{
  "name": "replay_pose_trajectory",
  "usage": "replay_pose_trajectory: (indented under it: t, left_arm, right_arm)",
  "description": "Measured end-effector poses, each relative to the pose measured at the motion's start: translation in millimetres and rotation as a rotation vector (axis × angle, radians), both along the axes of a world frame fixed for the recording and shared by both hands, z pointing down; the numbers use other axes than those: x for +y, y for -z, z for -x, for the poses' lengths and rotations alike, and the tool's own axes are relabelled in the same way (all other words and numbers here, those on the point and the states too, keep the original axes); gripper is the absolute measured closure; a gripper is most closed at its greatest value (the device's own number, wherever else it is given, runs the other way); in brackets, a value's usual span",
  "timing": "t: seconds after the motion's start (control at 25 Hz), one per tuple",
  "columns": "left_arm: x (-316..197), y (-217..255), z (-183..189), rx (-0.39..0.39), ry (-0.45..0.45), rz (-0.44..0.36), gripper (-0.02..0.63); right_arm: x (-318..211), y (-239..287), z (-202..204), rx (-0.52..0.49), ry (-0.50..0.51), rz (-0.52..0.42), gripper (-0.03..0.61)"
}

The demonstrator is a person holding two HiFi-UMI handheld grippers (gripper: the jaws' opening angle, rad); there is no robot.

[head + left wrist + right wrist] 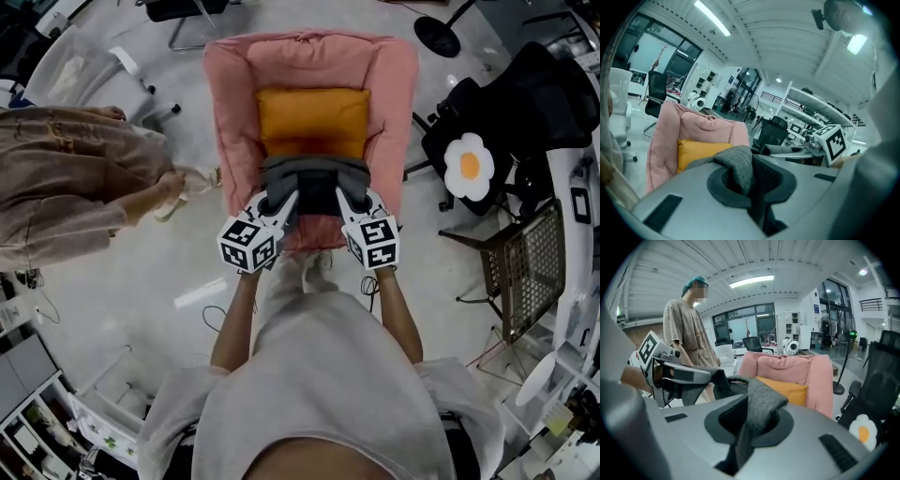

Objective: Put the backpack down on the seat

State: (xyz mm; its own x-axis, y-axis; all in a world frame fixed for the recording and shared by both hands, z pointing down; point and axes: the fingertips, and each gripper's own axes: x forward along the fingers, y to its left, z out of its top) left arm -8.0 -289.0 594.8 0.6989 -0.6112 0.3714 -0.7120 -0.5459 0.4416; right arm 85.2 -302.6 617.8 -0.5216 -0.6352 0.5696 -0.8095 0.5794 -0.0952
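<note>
No words, brand names or numbers can be read anywhere; the only printed marks are black-and-white square code patterns on the left hand-held gripper (280, 201) and the right hand-held gripper (349, 199), and they spell nothing

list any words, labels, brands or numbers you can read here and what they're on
No words, brands or numbers can be read in any view.
Left gripper, its cube: black-and-white square marker patterns, not letters or digits.
Right gripper, its cube: the same kind of pattern, no text.
Backpack: no label or logo shows.
</note>
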Motion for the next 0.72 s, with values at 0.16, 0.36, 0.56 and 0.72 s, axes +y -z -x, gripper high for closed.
replay_pose_trajectory:
  t: [0.16, 0.36, 0.56, 0.72]
  left_arm:
    - [2, -15, 1, 0.006, 0.0, 0.036, 0.583]
    - [-2, -32, -2, 0.014, -0.004, 0.063, 0.583]
    - [-4, -45, -2, 0.012, -0.016, 0.077, 0.583]
    - [-5, -53, -4, 0.008, -0.023, 0.085, 0.583]
  right_arm:
    - [1, -16, 1, 0.005, -0.002, 0.032, 0.554]
    - [-3, -33, -3, 0.011, -0.012, 0.058, 0.552]
    - [-6, -46, -3, 0.012, -0.021, 0.078, 0.552]
    - [-7, -56, -5, 0.01, -0.027, 0.091, 0.552]
